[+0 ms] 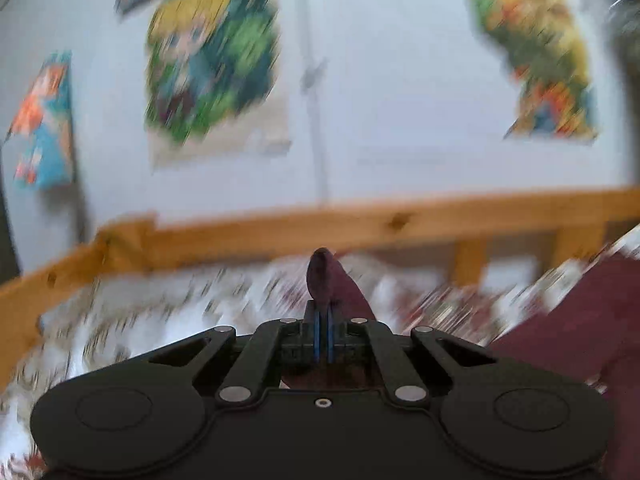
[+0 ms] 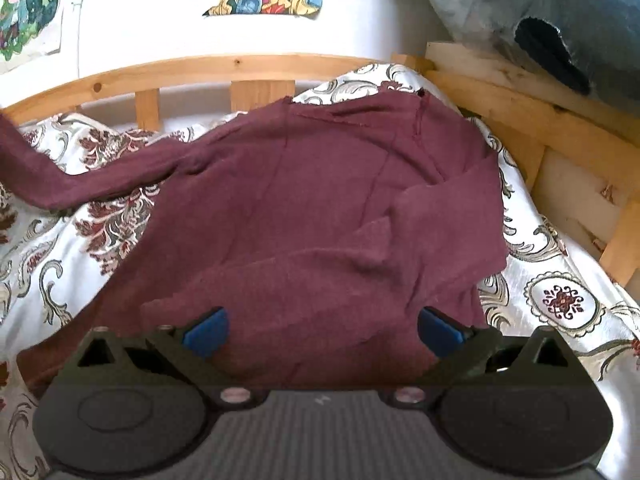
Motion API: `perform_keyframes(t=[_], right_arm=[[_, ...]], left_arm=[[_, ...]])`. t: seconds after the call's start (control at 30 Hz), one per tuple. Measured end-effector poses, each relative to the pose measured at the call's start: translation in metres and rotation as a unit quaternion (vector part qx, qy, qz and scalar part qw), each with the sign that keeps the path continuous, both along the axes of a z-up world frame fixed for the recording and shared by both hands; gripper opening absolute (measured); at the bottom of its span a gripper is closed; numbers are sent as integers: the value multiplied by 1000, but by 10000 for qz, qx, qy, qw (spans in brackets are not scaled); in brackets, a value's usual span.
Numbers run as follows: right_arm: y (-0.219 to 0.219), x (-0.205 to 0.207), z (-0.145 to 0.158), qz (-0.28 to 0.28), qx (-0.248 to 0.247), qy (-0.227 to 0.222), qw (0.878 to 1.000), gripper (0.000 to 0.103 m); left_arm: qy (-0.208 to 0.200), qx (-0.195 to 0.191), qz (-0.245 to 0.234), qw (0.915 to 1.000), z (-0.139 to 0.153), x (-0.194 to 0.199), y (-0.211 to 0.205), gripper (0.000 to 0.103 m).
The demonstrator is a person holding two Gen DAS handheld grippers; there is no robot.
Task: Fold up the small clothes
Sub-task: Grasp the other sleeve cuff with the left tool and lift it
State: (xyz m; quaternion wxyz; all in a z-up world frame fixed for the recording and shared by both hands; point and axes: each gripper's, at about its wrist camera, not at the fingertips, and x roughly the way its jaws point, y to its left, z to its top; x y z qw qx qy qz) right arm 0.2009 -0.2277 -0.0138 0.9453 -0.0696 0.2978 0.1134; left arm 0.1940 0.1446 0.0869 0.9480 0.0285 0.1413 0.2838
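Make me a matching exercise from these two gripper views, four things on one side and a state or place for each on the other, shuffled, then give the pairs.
Column one:
1. left gripper
2. right gripper
3. maroon sweater
4. wooden bed rail

Column two:
A. spread out on the patterned bedspread
B. jaws open, nothing between the pads
C. runs along the white wall with posters
D. shut on a pinch of maroon cloth

Pairs: 1-D, 2-B, 3-A, 4-C
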Motion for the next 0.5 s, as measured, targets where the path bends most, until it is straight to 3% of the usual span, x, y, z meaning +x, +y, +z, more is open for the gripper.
perform_keyframes(t=[0.13,0.27,0.5], right_arm=[[4,1,-2,26,-321,-2,9995,103],[4,1,-2,44,-553,-63,9984,103],[-26,9,6,-510,-866,-472,9938,103]], left_arm=[[-425,206,-851,9953,30,-1,-59,3],[-618,181,-1775,9820,43,2,-118,3],[-465,197,-3226,9452,19,3,-213,3]])
